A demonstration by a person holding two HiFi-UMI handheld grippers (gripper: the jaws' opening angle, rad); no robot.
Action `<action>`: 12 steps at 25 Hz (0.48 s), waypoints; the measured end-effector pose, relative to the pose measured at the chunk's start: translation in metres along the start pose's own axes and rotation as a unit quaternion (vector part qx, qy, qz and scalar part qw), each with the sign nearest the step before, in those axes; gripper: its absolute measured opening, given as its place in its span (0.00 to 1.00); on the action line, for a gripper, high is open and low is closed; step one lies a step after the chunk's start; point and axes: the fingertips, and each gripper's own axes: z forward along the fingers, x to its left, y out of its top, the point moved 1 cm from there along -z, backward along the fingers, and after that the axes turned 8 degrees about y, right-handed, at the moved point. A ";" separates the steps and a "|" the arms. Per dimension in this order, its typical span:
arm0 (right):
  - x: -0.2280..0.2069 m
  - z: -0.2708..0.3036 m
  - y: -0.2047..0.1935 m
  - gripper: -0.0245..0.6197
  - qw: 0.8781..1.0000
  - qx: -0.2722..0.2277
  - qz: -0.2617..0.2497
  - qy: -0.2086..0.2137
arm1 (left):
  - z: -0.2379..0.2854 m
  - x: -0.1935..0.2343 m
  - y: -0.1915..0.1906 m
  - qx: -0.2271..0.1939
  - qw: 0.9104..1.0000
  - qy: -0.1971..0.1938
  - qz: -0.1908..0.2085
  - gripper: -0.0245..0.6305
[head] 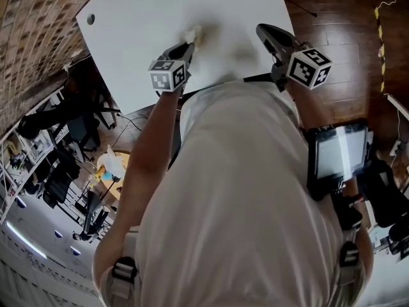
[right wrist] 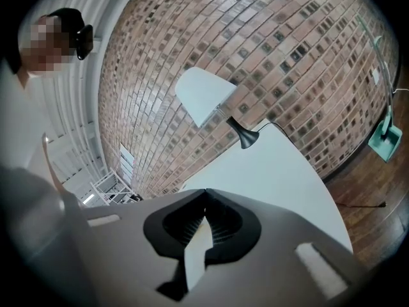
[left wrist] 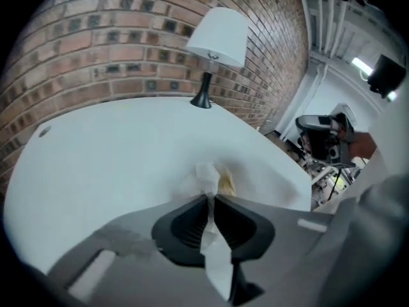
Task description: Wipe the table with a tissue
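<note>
I'm looking into a lab-like studio workspace, brick wall (left wrist: 128, 50) behind a white table (left wrist: 115, 152), white-shaded lamp (left wrist: 217, 40) at its far edge, dark wooden floor (head: 345, 37), dark chairs (head: 83, 130) and equipment stands (left wrist: 323, 139) beyond, exposed ceiling pipes (left wrist: 326, 18).

White desk (left wrist: 115, 152); white tissue (left wrist: 208, 179) with a yellowish patch; white-shaded lamp (left wrist: 219, 36) on a black stem; red-brown brick wall (left wrist: 128, 50); dark brown wood floor (head: 345, 50).

The white tissue (left wrist: 208, 179) is crumpled, pinched in the left tool (left wrist: 211, 200) and pressed on the near part of the white counter (left wrist: 115, 152).
</note>
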 end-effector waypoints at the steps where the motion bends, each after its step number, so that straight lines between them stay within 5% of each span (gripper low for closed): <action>1: 0.000 -0.001 0.000 0.05 1.000 0.001 0.000 0.001 | -0.005 0.011 -0.002 -0.003 1.000 0.015 -0.014 0.10; 5: -0.002 -0.004 0.003 0.05 1.000 0.001 -0.002 0.002 | -0.001 0.008 -0.006 -0.011 1.000 0.021 -0.016 0.10; 12: -0.010 -0.018 0.013 0.05 1.000 -0.011 0.000 -0.018 | 0.029 -0.105 0.008 0.000 0.991 -0.078 0.107 0.10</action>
